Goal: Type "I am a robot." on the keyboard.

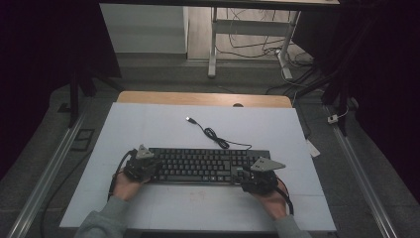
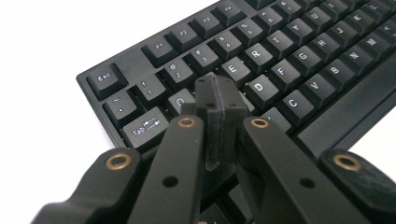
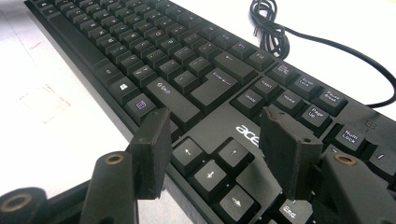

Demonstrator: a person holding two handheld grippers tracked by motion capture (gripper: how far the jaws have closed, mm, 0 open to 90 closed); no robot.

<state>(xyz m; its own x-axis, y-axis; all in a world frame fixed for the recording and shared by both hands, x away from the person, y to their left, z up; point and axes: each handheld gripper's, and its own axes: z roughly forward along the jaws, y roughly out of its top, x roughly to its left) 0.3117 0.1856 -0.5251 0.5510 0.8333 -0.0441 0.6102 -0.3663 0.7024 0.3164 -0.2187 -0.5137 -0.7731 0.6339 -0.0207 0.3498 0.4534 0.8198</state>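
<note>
Black keyboard (image 1: 205, 165) lying flat on the white tabletop (image 1: 148, 129), long side running left to right, toward the near half of the surface. Keyboard cable (image 1: 218, 139) trailing off the far edge, bunching in a small coil just behind the keyboard, ending in a USB plug (image 1: 189, 119) lying farther back on the tabletop.

Left gripper (image 1: 141, 166) sitting at the left end of the keyboard, hand behind it coming in from the near edge. In the left gripper view, left gripper (image 2: 217, 105) showing both jaws pressed together with nothing between them, tips hovering over or resting on the keys near Q and W; contact with the keys not resolvable.

Right gripper (image 1: 257, 178) sitting at the right end of the keyboard. In the right gripper view, right gripper (image 3: 219, 140) showing jaws standing well apart, straddling the arrow-key cluster, pads clamping nothing. Near edge of the keyboard (image 3: 196, 93) passing beneath the jaws.
</note>
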